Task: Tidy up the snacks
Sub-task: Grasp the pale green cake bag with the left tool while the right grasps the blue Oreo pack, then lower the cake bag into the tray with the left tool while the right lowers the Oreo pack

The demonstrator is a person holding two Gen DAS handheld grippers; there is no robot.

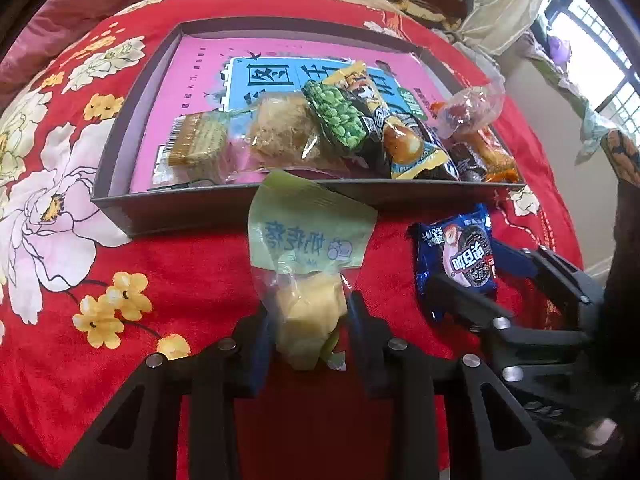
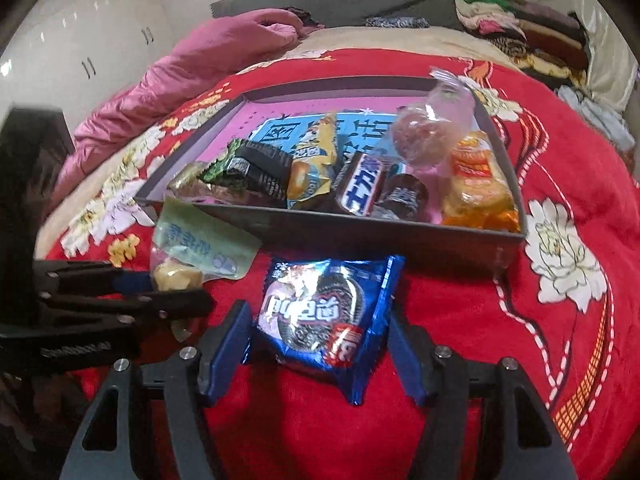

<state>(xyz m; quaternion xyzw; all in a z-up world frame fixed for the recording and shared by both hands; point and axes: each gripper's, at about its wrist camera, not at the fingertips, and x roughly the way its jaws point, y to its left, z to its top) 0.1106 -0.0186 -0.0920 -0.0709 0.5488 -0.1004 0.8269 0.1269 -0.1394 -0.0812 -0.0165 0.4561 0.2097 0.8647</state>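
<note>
Your left gripper [image 1: 308, 320] has its jaws closed on the pale green snack bag [image 1: 308, 248], whose top leans against the near wall of the grey box [image 1: 192, 208]. Your right gripper [image 2: 320, 348] has its jaws wide around the blue cookie packet [image 2: 324, 312], which lies on the red floral bedspread [image 2: 480, 320] just before that wall. Inside the box, a green pea packet [image 1: 340, 116], a chocolate bar [image 2: 362, 188] and an orange packet [image 2: 476, 184] crowd the near edge.
</note>
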